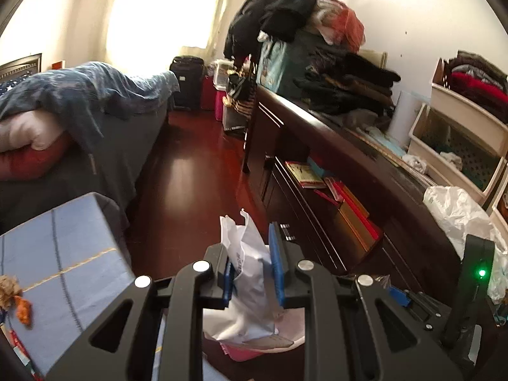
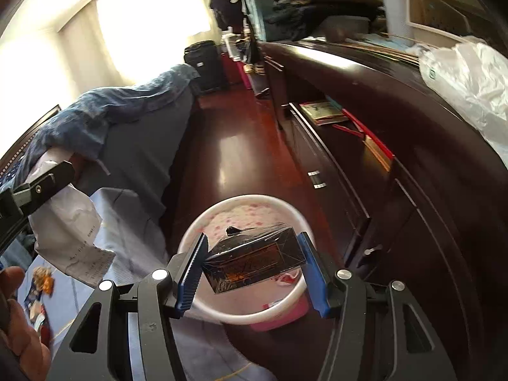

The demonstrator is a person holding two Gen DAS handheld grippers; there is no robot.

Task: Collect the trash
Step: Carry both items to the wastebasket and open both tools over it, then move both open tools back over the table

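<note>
My left gripper (image 1: 252,263) is shut on a crumpled white paper (image 1: 247,273), held above the floor beside the dresser. The same paper (image 2: 68,222) shows at the left of the right wrist view, hanging from the left gripper. My right gripper (image 2: 254,263) is shut on a small black box wrapped in clear film (image 2: 254,260). It holds the box directly over a pink bin with a white rim (image 2: 190,231). The bin's rim (image 1: 285,344) also shows below the paper in the left wrist view.
A long dark dresser (image 2: 397,101) runs along the right, one drawer open with books (image 1: 309,176). A white plastic bag (image 2: 466,79) lies on its top. A bed (image 1: 79,101) stands left. A blue cloth surface (image 1: 66,263) holds small scraps (image 2: 43,281).
</note>
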